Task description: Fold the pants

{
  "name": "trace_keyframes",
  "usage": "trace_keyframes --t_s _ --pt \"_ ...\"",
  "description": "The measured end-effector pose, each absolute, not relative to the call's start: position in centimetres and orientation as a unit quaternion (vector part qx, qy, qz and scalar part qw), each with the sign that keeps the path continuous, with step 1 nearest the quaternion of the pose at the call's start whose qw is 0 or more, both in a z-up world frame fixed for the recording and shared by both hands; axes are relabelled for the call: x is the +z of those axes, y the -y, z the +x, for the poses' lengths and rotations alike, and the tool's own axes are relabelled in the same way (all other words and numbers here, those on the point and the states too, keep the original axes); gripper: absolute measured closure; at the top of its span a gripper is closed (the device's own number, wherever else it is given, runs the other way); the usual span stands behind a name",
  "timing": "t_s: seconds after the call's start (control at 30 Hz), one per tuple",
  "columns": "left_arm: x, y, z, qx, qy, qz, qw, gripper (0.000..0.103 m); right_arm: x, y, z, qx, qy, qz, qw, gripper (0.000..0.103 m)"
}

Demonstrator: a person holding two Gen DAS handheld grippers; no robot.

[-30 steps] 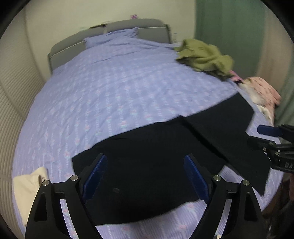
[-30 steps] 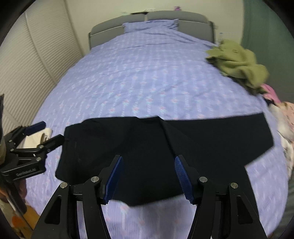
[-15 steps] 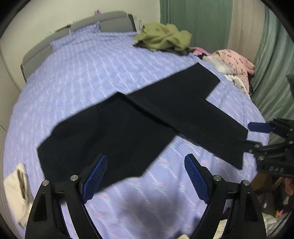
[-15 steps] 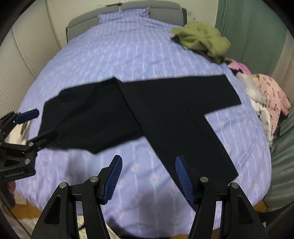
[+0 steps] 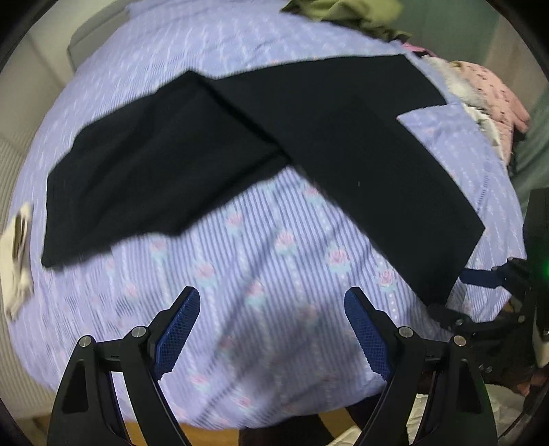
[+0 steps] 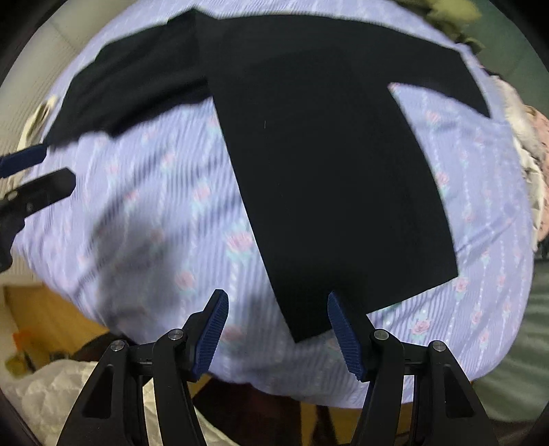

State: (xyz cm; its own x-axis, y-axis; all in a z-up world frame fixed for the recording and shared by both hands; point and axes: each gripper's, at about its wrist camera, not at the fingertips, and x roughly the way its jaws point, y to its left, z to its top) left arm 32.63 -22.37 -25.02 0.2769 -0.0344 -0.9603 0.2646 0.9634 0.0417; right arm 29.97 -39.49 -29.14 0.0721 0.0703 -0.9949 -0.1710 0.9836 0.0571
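Black pants (image 5: pixel 240 137) lie spread flat on the purple flowered bed sheet (image 5: pixel 260 260), waist to the left and both legs fanning to the right. My left gripper (image 5: pixel 271 302) hangs open over bare sheet just in front of the pants, with nothing between its blue pads. In the right wrist view the near leg of the pants (image 6: pixel 326 171) runs down to its hem corner by my right gripper (image 6: pixel 276 300). That gripper is open and points down, its right pad (image 6: pixel 343 329) over the hem. Each gripper shows at the edge of the other's view.
An olive garment (image 5: pixel 343 13) lies at the far side of the bed. Pink and white clothes (image 5: pixel 490 89) are piled at the right edge, a cream cloth (image 5: pixel 17 254) at the left. The bed's near edge drops to a wooden floor (image 6: pixel 41 308) and a white fabric (image 6: pixel 68 394).
Both grippers have swung right along the pants toward the leg ends, dropped closer to the bed's near edge and tipped downward. Their jaws stay as wide as before.
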Motion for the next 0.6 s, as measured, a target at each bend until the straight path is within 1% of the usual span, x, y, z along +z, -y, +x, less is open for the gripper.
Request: trace_keyframes --t_s 0.23,0.47,0.53,0.57,0.6 --pt "-27.0 23.5 31.8 -0.072 -0.624 0.096 0.773 0.017 -33.0 39.3 29.5 0.091 -0.693 -0.084 0.711 0.041" --pt "-27.1 24.2 32.6 -0.072 -0.627 0.109 0.768 0.017 -35.5 38.3 30.0 0.084 -0.693 -0.129 0.704 0.043" --pt "-26.9 24.3 33.0 -0.075 -0.625 0.115 0.769 0.017 -35.6 38.2 30.3 0.079 -0.693 -0.134 0.704 0.052" --pt "-26.8 24.3 33.2 -0.076 -0.624 0.116 0.769 0.017 -35.5 38.2 30.4 0.078 -0.692 -0.132 0.705 0.067" --pt "-26.8 24.2 33.5 -0.077 -0.625 0.115 0.768 0.017 -35.1 38.3 30.5 0.081 -0.692 -0.126 0.706 0.079"
